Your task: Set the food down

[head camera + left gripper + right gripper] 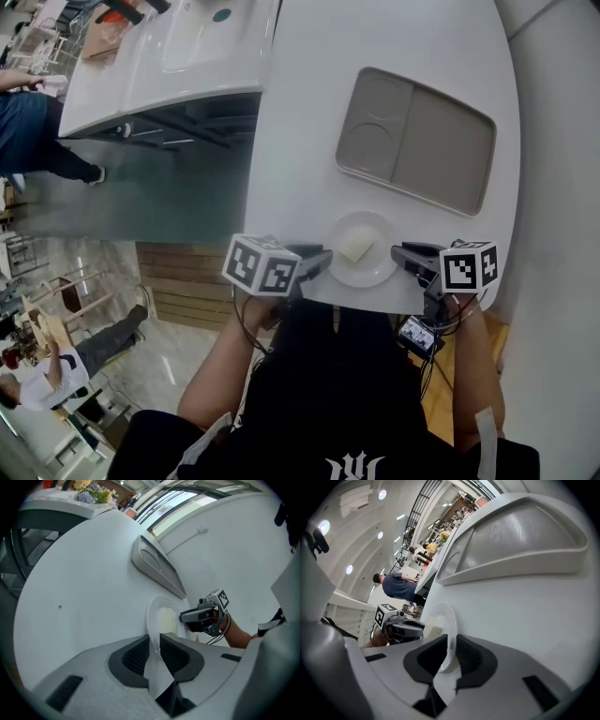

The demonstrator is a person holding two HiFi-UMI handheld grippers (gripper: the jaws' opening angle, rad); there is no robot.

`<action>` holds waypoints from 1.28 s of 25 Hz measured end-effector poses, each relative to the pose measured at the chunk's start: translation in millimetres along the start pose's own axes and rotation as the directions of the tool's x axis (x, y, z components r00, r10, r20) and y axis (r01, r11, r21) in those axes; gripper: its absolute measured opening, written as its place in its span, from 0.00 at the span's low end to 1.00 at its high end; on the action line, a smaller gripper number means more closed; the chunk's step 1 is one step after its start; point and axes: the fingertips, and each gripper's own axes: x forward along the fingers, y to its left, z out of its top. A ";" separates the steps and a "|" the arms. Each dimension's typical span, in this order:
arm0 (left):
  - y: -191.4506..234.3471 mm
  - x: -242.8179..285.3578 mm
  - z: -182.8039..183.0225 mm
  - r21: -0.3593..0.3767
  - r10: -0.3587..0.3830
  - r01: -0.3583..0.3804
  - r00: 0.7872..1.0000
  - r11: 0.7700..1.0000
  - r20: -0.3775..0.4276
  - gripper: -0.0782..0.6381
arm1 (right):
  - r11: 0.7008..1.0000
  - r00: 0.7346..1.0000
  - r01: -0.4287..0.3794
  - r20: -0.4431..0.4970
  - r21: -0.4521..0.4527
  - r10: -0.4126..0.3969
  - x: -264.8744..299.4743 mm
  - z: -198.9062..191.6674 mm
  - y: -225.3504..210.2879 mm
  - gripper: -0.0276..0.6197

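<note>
Black shirt (347, 403): worn by the person and seen lowest in the head view; both forearms are stretched forward from it.
Small round white plate (377, 272): placed at the near edge of the white round-edged table (300, 131), directly in front of the person. Whether it rests on the surface or is held just above it cannot be told.
Pale yellow block of food (356, 246): laid near the middle of the plate and touched by neither gripper.
Left gripper (322, 260): held at the plate's left side and angled downward. Its jaws are drawn almost together, and the plate's rim is pinched between the two dark pads, as seen in the left gripper view.
Right gripper (399, 253): held at the plate's right side, facing the other gripper across the plate. Its jaws are likewise nearly together, and the opposite rim is clamped between its pads.
Marker cubes: one black-and-white cube is carried on each gripper, just behind the jaws, on either side of the plate.
Grey rectangular two-compartment tray (417, 141): set on the same table beyond the plate, apart from it. Circular recesses are moulded into its left compartment.
White counter with a sink (169, 56): seen past the table at the upper left.
Person in a blue shirt (398, 585): seen standing in the background of the right gripper view.
</note>
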 end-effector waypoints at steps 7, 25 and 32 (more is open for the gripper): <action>-1.1 6.2 -6.2 -0.048 -0.034 0.033 0.999 0.998 -0.023 0.18 | 0.999 1.000 0.012 -0.005 0.044 -0.012 0.4 -0.1 -5.7 0.09; -40.2 16.5 42.9 0.026 -0.086 0.088 0.994 0.996 -0.074 0.16 | 0.996 0.997 -0.011 0.074 0.089 0.004 -57.2 37.6 -3.1 0.09; -56.4 25.9 81.0 0.113 -0.075 0.085 0.993 0.990 -0.092 0.17 | 0.998 0.992 0.009 0.125 0.058 -0.016 -84.6 66.3 -9.1 0.09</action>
